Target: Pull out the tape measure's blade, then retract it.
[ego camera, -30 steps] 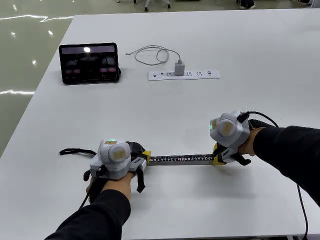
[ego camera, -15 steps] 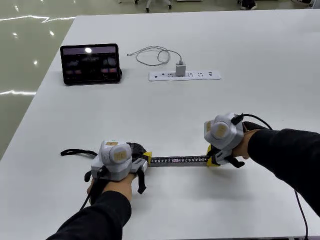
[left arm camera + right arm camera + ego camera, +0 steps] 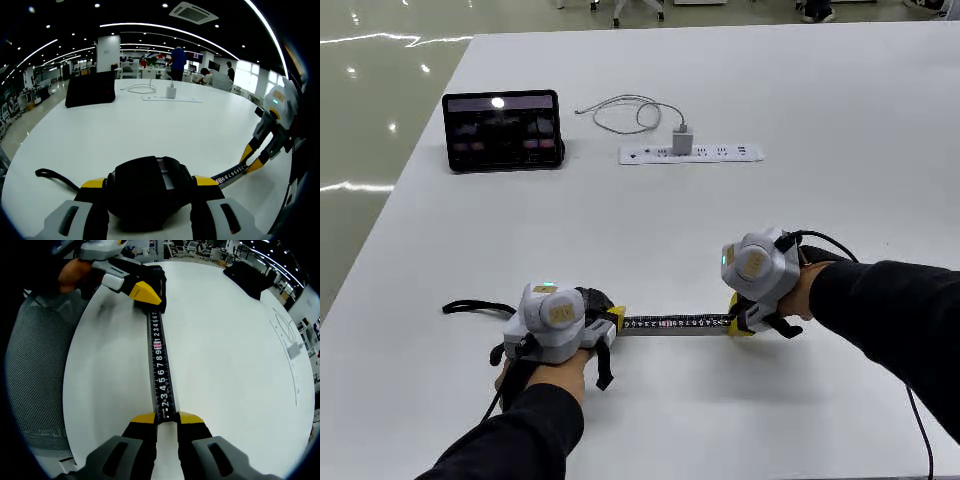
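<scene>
In the head view, the left gripper [image 3: 605, 312] sits near the left of the white counter [image 3: 740, 220]. Its jaws are closed round the black tape measure case [image 3: 588, 297]. To the right, the right gripper [image 3: 735, 323] has its jaws pinched on the free end of the blade [image 3: 675, 321], which lies flat on the counter between the two. A black wrist strap [image 3: 475, 305] trails left from the case. Far back stand a dark tablet [image 3: 502, 130] and a white power strip [image 3: 690, 153].

The left gripper view shows the case as a rounded, matte, rubbery-looking lump. It is clamped snugly between the two yellow-tipped jaws, and the blade leaves it toward the right.

In the right gripper view the jaws are almost fully closed, nipping the blade's tip. The blade is a thin, stiff dark strip printed with pale numerals and one red mark, and it runs straight to the case.

With a short stretch drawn out, the pull looks at least partly done and the retract is still to come. That move calls for keeping the case clamped. The pinched end should be walked back along the blade's own line, so the spring cannot whip it in or kink it.
</scene>
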